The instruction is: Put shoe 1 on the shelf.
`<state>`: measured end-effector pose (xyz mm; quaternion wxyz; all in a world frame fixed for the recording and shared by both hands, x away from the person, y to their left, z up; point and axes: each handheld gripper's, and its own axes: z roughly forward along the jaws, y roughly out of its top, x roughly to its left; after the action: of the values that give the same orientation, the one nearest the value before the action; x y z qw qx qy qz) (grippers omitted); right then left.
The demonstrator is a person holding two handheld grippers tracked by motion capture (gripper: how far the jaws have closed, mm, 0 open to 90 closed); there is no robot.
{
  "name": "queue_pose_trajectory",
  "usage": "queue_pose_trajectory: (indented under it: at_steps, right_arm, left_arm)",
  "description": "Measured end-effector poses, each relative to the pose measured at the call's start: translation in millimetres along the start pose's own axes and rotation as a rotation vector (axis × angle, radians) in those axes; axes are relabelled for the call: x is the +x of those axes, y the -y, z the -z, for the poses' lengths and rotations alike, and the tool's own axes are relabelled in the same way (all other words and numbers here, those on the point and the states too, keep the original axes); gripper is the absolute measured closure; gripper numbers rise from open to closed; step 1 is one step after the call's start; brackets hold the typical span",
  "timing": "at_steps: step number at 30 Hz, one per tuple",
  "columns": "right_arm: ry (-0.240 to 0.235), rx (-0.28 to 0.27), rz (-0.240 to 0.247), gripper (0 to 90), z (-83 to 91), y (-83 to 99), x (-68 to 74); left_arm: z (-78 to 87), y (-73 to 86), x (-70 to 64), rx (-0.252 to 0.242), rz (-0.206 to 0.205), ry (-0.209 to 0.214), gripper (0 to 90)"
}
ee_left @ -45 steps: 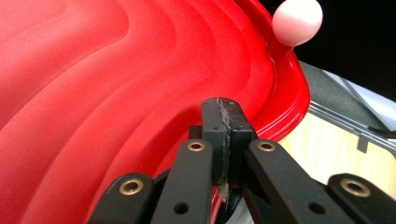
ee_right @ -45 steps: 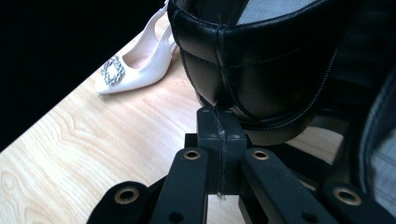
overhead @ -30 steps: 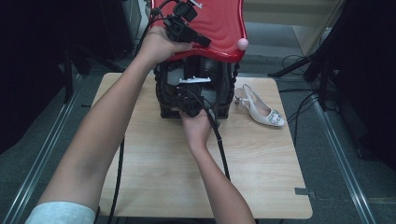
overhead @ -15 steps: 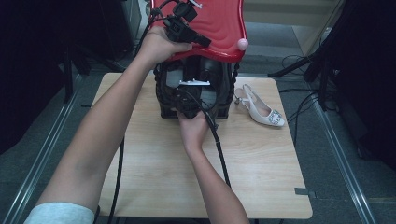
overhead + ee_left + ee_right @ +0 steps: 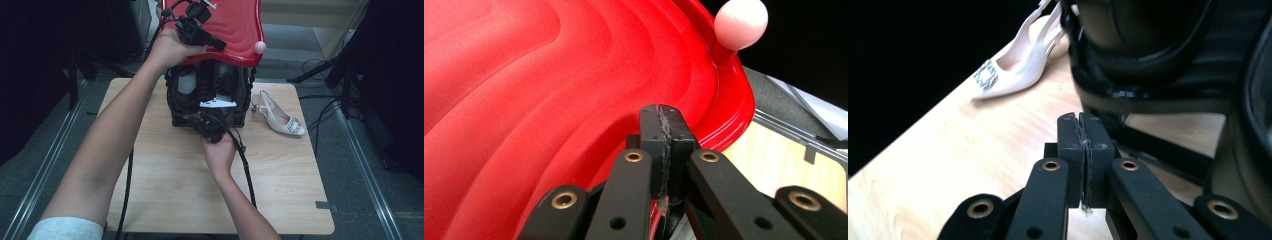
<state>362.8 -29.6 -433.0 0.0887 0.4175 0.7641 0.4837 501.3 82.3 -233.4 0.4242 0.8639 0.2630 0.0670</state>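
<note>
**Holding a red lid up over a black basket**

Lifting the red lid (image 5: 235,30) by its near edge, left gripper (image 5: 212,42) clenched with its jaws pressed together and the rim passing beneath them, as seen in the left gripper view (image 5: 664,150); whether the rim is truly pinched cannot be told. Pink knob (image 5: 740,22) at the lid's far corner. Right gripper (image 5: 200,117), jaws closed on nothing (image 5: 1082,150), pointed low at the front of the black basket (image 5: 207,95) standing at the back middle of the wooden table (image 5: 175,175). White heeled shoe (image 5: 280,117) lying just beside the basket on its right, apart from both grippers.

Best done by keeping the lid raised and steady, opening the right jaws before reaching, and approaching the shoe from the side so the basket is not nudged.
</note>
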Motion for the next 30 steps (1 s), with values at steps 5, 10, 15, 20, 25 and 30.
queue_pose_trajectory:
  at_steps: [5,10,15,20,25,30]
  right_arm:
    - [-0.018,0.019,0.017,90.0,15.0,12.0,-5.1]
    - [-0.074,0.026,-0.020,89.5,23.3,25.0,-18.1]
    - [-0.073,0.031,-0.041,89.6,24.7,32.3,-28.0]
    - [-0.054,0.026,-0.065,89.4,26.1,33.6,-39.1]
    - [-0.041,0.021,-0.088,89.9,30.6,34.2,-52.1]
    - [-0.067,0.035,-0.110,90.0,28.3,34.3,-59.4]
  left_arm:
    - [-0.2,-0.1,0.3,0.001,0.008,0.005,89.8]
    - [-1.0,-0.5,0.9,0.002,0.022,0.017,89.4]
    - [-0.9,-0.3,0.6,0.000,0.015,0.014,89.5]
    - [-0.5,0.1,1.3,-0.001,0.025,0.021,89.3]
    - [-1.1,-0.4,1.7,0.000,0.027,0.023,89.1]
    - [-0.7,0.1,1.1,-0.001,0.032,0.019,89.5]
